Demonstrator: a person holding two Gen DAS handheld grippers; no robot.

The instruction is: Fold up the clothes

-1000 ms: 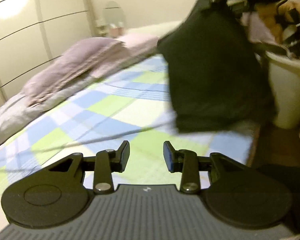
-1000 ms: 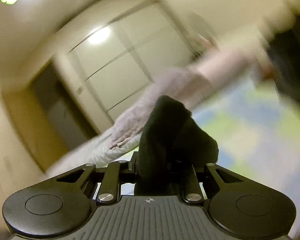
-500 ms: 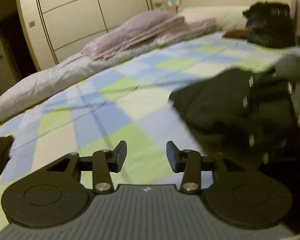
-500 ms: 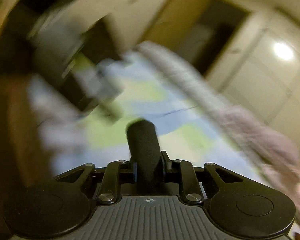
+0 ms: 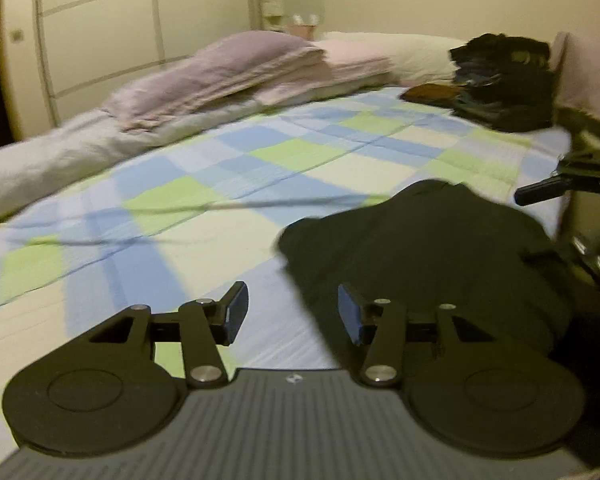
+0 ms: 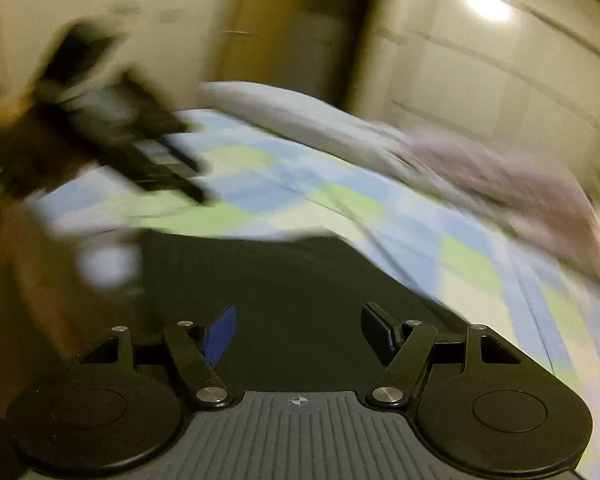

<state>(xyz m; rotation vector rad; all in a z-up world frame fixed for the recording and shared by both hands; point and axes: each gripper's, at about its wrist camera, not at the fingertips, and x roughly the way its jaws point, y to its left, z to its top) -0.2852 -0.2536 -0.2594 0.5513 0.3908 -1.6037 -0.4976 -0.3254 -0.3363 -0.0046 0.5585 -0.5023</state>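
Left wrist: dark clothes pile [image 5: 504,84] well beyond black garment [image 5: 432,248].

This is a bedroom in a home. A wide bed [image 5: 260,184] fills the scene, spread with a checked sheet in blue, green and white. Folded lilac bedding [image 5: 228,68] and a pale pillow [image 5: 400,52] lie along its far side. Behind them on the left stands a cream built-in wardrobe [image 5: 140,20] with panelled sliding doors. A heap of dark clothes [image 5: 504,80] sits at the far right corner.
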